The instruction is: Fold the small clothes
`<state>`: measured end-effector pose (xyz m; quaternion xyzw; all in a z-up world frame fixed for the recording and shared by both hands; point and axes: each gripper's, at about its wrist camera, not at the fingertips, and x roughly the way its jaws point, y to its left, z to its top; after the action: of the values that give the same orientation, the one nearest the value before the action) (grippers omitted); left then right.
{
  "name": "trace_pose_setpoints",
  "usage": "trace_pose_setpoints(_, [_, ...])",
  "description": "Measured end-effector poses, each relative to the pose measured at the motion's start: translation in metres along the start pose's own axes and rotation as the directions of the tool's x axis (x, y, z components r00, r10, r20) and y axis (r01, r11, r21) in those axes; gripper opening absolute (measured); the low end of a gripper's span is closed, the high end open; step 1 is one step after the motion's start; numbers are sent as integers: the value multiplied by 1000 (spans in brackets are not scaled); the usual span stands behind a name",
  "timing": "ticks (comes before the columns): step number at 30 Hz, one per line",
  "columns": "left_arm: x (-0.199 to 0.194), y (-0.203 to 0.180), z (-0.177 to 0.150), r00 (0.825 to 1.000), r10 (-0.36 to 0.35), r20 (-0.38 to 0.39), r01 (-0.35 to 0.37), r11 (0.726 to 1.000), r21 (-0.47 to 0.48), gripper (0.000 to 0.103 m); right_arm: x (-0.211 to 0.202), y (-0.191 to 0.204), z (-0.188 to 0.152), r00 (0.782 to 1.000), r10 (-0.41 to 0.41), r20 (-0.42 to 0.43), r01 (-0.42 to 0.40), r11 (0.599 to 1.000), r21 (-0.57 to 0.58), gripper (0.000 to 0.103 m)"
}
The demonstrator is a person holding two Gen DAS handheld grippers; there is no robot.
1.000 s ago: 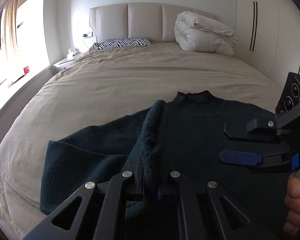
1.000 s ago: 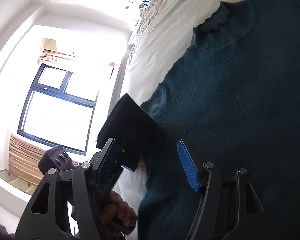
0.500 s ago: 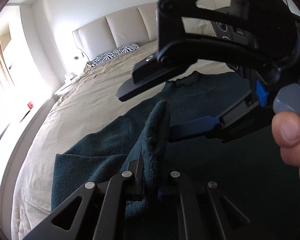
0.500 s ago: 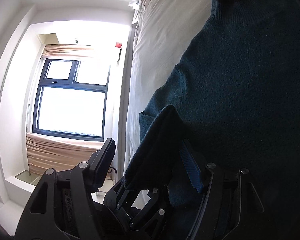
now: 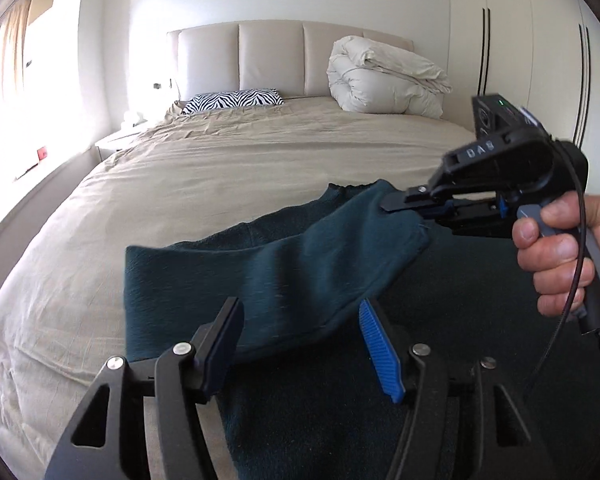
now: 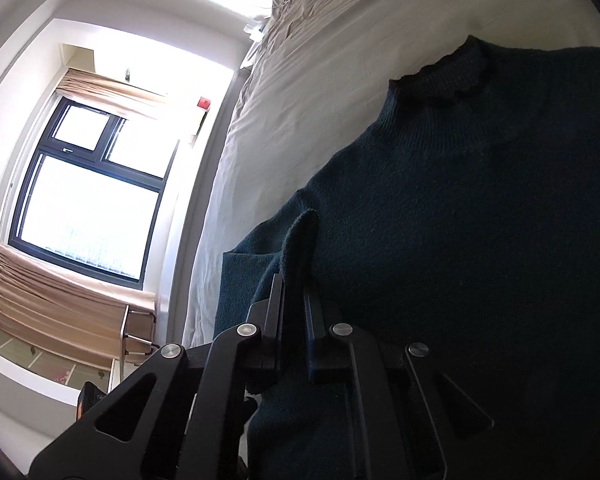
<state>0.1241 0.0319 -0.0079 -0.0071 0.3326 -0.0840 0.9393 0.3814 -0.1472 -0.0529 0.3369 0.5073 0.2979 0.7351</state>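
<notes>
A dark teal sweater (image 5: 460,320) lies flat on the beige bed (image 5: 220,180), its frilled neck (image 6: 456,76) toward the headboard. My right gripper (image 5: 404,205), held by a hand (image 5: 556,248), has its jaws closing tight on the end of the left sleeve (image 5: 280,272) and holds it lifted over the sweater's body. In the right wrist view the right gripper (image 6: 294,286) pinches that sleeve's cuff (image 6: 300,240). My left gripper (image 5: 300,320) has jaws opening; the sleeve's fold shows between the blue pads (image 5: 374,340), and they do not press it.
A rolled white duvet (image 5: 380,76) and a zebra pillow (image 5: 236,100) lie by the padded headboard. White wardrobe doors (image 5: 540,60) stand to the right. A bright window (image 6: 88,200) with curtains and a nightstand (image 5: 116,140) are on the bed's left side.
The left gripper let go of the sleeve and opened. The right gripper came in, shut on the sleeve's end and carried it up and to the right.
</notes>
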Motion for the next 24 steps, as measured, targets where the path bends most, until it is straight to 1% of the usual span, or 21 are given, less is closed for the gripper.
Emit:
trace_pose_setpoints(2, [-3, 28, 6, 1000, -11, -2, 10, 995, -103, 59, -21, -13, 11, 999, -40, 34, 40, 999, 6, 7])
trace_pose_setpoints(3, [-2, 43, 9, 1000, -20, -5, 19, 988, -152, 57, -33, -25, 14, 997, -60, 48, 59, 998, 14, 7])
trace_pose_setpoints(5, [5, 73, 16, 999, -38, -16, 33, 970, -242, 49, -46, -47, 20, 993, -95, 73, 93, 995, 30, 7])
trace_pose_setpoints(6, [7, 87, 19, 999, -46, -20, 39, 959, -281, 48, -54, -62, 19, 990, -110, 83, 107, 993, 40, 7])
trace_pose_setpoints(7, [12, 99, 24, 998, -53, -21, 44, 949, -311, 47, -61, -69, 22, 987, -130, 93, 126, 991, 49, 7])
trace_pose_setpoints(10, [23, 116, 34, 998, -61, -28, 47, 928, -369, 47, -75, -92, 30, 977, -179, 114, 171, 982, 73, 7])
trace_pose_setpoints(13, [35, 123, 37, 996, -87, -28, 67, 904, -423, 47, -79, -111, 33, 970, -208, 125, 196, 976, 100, 7])
trace_pose_setpoints(16, [49, 130, 44, 990, -142, -20, 115, 870, -479, 47, -85, -122, 36, 962, -240, 133, 226, 968, 110, 7])
trace_pose_setpoints(20, [66, 124, 49, 977, -212, -21, 173, 847, -503, 47, -87, -130, 47, 951, -268, 153, 253, 961, 110, 7])
trace_pose_setpoints(24, [80, 115, 51, 968, -249, -30, 199, 837, -509, 47, -93, -143, 53, 941, -300, 155, 285, 952, 111, 7])
